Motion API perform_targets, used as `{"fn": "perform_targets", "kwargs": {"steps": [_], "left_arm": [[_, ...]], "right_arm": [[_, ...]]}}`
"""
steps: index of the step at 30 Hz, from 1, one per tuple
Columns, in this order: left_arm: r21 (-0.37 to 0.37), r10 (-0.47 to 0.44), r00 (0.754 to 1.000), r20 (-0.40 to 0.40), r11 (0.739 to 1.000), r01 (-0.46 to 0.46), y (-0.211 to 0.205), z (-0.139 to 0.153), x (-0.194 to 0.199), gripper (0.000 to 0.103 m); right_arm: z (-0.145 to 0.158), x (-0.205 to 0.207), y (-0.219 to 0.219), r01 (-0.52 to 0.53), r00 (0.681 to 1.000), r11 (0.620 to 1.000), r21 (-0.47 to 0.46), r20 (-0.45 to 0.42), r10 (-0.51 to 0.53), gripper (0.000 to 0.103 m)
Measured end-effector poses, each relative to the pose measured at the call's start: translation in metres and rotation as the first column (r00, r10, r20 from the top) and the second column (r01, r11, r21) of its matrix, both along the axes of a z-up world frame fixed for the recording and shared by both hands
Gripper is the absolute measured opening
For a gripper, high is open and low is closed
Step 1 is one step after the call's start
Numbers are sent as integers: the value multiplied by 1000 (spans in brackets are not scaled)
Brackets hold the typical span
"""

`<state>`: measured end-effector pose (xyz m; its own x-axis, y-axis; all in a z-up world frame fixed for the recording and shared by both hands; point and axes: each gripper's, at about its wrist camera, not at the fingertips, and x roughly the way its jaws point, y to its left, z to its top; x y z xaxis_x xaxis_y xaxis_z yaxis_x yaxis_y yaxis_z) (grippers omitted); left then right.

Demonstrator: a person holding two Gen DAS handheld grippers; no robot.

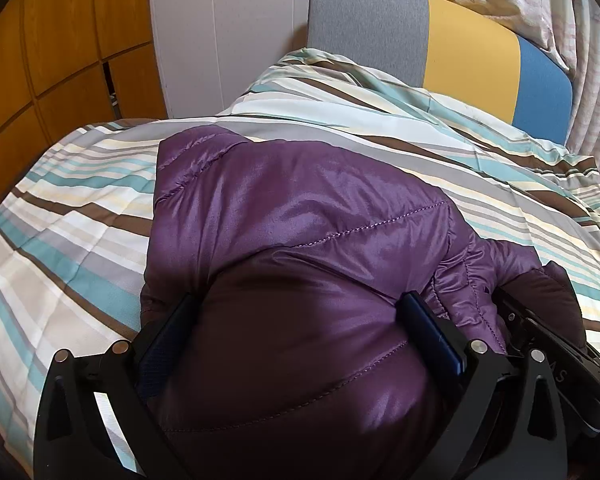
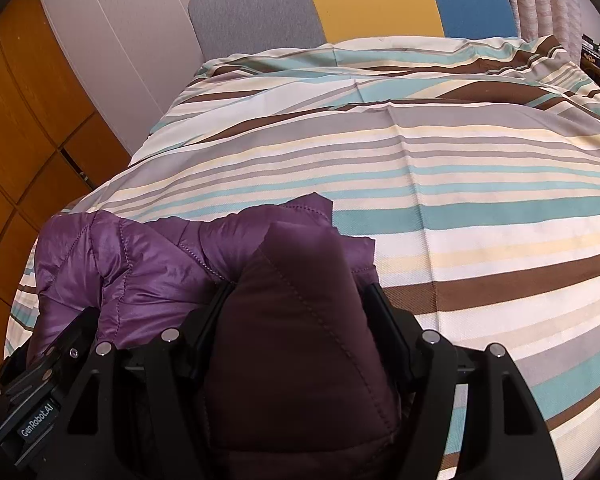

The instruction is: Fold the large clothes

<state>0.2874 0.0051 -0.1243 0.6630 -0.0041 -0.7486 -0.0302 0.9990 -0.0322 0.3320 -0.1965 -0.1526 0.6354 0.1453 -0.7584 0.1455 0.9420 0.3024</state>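
A purple quilted puffer jacket (image 1: 300, 216) lies on the striped bedspread (image 1: 60, 240). My left gripper (image 1: 300, 312) has its jaws wide apart around a thick bulge of the jacket, with the fabric filling the gap between the fingers (image 1: 424, 320). In the right wrist view the jacket (image 2: 140, 264) sits at the lower left. My right gripper (image 2: 296, 300) holds a thick fold of the jacket between its fingers (image 2: 380, 308). The right gripper's body shows at the right edge of the left wrist view (image 1: 548, 332), close beside the left gripper.
The bedspread (image 2: 460, 168) covers the bed up to a grey, yellow and blue headboard (image 1: 460, 40). A wooden wardrobe (image 1: 40, 60) stands on the left, curtains (image 1: 540, 0) on the right. A shelf with small items (image 2: 596, 56) is at the far right.
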Motion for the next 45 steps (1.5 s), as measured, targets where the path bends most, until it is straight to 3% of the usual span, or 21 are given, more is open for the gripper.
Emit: {"fn": "perform_targets", "kwargs": {"steps": [3, 6, 10, 15, 20, 26, 32, 37, 42, 45], "left_arm": [[5, 1, 1000, 2, 1000, -1, -2, 0, 0, 100], [9, 2, 1000, 5, 1000, -2, -2, 0, 0, 100], [1, 4, 1000, 1, 1000, -4, -1, -1, 1, 100], [10, 3, 1000, 5, 1000, -3, -2, 0, 1, 100], [22, 11, 1000, 2, 1000, -11, -3, -1, 2, 100], [0, 2, 1000, 12, 1000, -2, -1, 7, -7, 100], [-55, -54, 998, 41, 997, 56, 11, 24, -51, 100], [-60, -114, 992, 61, 991, 117, 16, 23, -101, 100], [-6, -128, 987, 93, 992, 129, 11, 3, -120, 100], [68, -142, 983, 116, 988, 135, 2, -5, -120, 100]], "right_arm": [[6, -8, -1, 15, 999, 1000, -5, 36, -15, 68], [28, -38, -4, 33, 983, 999, -4, 182, -32, 67], [50, -74, 10, -34, 964, 994, -105, 259, 60, 64], [31, -83, 23, -95, 975, 979, -182, 183, 128, 65], [11, -70, 21, -119, 981, 983, -143, 135, 138, 68], [10, -76, 19, -121, 981, 985, -127, 139, 138, 70], [22, -85, 10, -125, 979, 986, -106, 146, 140, 74], [39, -127, -1, -118, 976, 990, -74, 174, 129, 79], [21, -141, 3, -136, 980, 979, -149, 125, 155, 81], [13, -135, 9, -141, 982, 974, -178, 98, 160, 83]]}}
